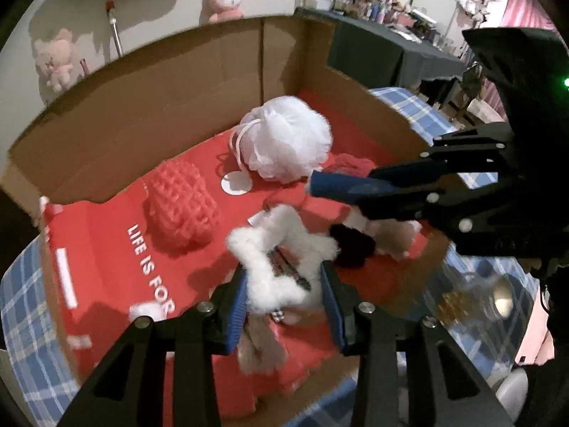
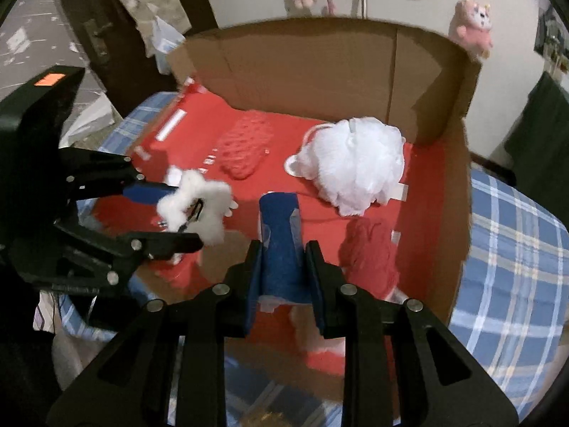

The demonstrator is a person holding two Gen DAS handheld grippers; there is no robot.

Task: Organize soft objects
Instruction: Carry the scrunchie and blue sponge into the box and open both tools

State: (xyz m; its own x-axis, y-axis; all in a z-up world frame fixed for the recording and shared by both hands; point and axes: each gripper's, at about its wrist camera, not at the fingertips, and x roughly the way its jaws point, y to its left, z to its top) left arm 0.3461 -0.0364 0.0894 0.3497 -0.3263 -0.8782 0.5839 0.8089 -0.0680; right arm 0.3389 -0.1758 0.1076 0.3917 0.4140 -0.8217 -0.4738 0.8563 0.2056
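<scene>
An open cardboard box (image 1: 199, 71) (image 2: 320, 67) with a red floor holds a white mesh bath pouf (image 1: 288, 138) (image 2: 355, 163), a coral knitted pad (image 1: 181, 203) (image 2: 245, 149) and a dark red yarn ball (image 2: 370, 252) (image 1: 350, 163). My left gripper (image 1: 284, 274) (image 2: 185, 213) is shut on a white fluffy star (image 1: 277, 259) (image 2: 199, 199) over the box's near part. My right gripper (image 2: 284, 245) (image 1: 334, 199) is shut on a blue soft piece (image 2: 281, 235) (image 1: 338, 185) that sticks out past its fingertips. Beneath it lies a blurred black-and-white fuzzy thing (image 1: 355, 245).
The box stands on a blue plaid cloth (image 2: 508, 249) (image 1: 25, 313). A glass jar (image 1: 498, 295) sits outside the box's near right corner. Pink plush toys (image 1: 224, 0) (image 2: 473, 25) hang on the wall behind. A dark-covered table (image 1: 391, 53) with many small items stands at the right.
</scene>
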